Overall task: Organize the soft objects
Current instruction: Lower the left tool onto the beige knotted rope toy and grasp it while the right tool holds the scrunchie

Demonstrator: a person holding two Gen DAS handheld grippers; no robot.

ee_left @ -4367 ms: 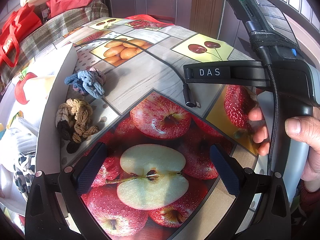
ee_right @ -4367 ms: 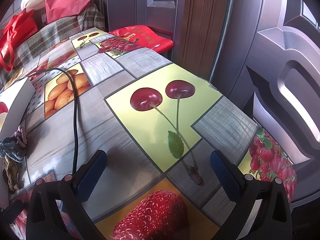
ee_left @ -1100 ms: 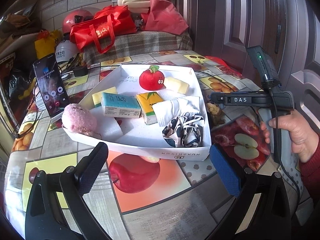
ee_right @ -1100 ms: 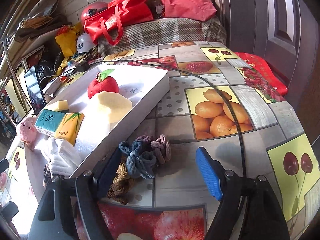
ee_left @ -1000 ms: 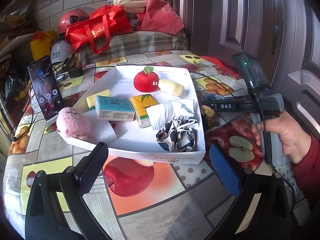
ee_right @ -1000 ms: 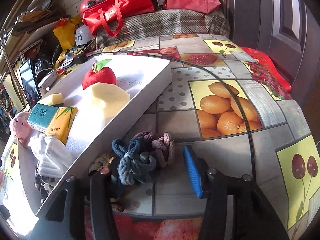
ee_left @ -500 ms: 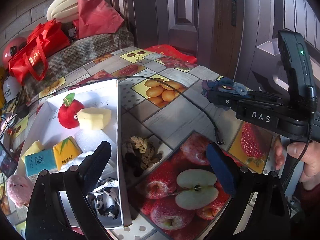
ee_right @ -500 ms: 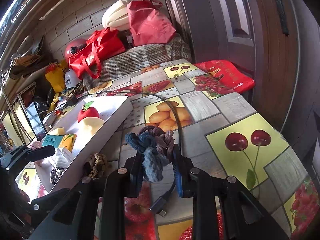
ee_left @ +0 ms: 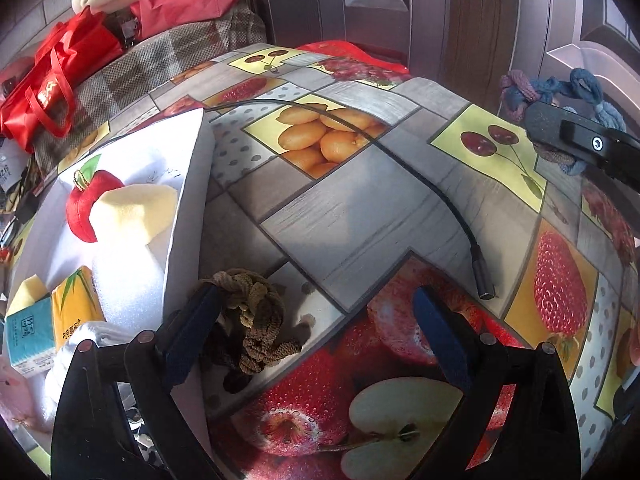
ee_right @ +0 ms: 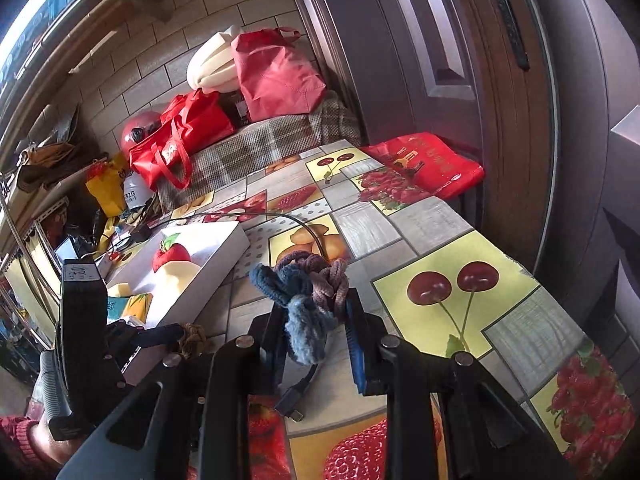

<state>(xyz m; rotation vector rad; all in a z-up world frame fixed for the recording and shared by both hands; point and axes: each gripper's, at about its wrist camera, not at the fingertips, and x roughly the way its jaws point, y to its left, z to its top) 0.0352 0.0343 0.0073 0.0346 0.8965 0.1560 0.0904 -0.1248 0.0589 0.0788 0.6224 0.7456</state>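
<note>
My right gripper (ee_right: 316, 340) is shut on a blue and mauve knotted rope bundle (ee_right: 308, 284) and holds it above the table; the bundle also shows at the right of the left wrist view (ee_left: 560, 96). My left gripper (ee_left: 316, 332) is open and low over the table. A brown knotted rope bundle (ee_left: 248, 320) lies on the table just inside its left finger, beside the white box (ee_left: 188, 216). The box holds a red plush apple (ee_left: 86, 208), a yellow sponge (ee_left: 132, 212), tissue packs (ee_left: 72, 312) and white cloth.
A black cable (ee_left: 452, 208) with a plug end lies across the fruit-print tablecloth (ee_left: 352, 216). Red bags (ee_right: 188, 132) and a plaid-covered bench stand behind the table. A dark door is at the right. A phone and clutter sit at the far left.
My right gripper closed on the blue and mauve bundle and lifted it off the table. My left gripper swung from the box front to the brown bundle and came down close to it.
</note>
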